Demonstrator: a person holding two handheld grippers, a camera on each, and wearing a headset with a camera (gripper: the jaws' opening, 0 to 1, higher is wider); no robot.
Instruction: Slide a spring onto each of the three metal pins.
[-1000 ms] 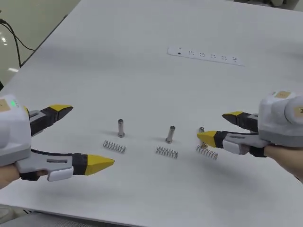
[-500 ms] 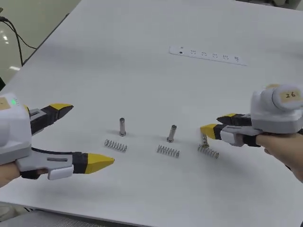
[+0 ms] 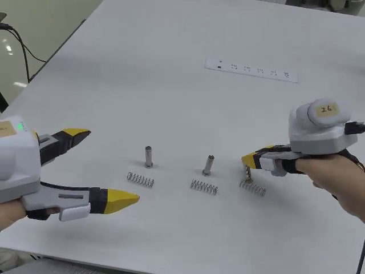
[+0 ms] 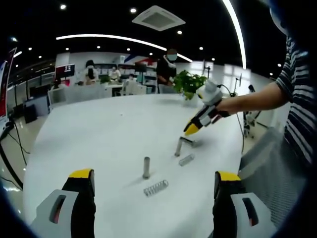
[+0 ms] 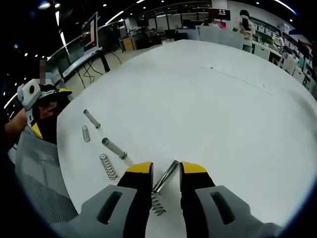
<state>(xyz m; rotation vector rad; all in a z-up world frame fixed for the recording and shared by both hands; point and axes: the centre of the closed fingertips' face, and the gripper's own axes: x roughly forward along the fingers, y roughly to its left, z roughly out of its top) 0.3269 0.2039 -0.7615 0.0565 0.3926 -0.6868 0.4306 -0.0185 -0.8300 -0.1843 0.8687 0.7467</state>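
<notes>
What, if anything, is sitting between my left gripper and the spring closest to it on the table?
Nothing visible. The left gripper, jaws open, faces the nearest spring across bare table. The leftmost pin stands upright just behind that spring, on its far side, so it is not in the path.

We read one number: "26", handwritten on a yellow sticker (image 3: 326,108) atop the right tool (image 3: 255,157). A tan sticker (image 3: 4,129) on the left tool (image 3: 109,165) is cut off and unreadable. Marks on the power strip (image 3: 251,71) on the bench (image 3: 171,85) are too small to read.
</notes>
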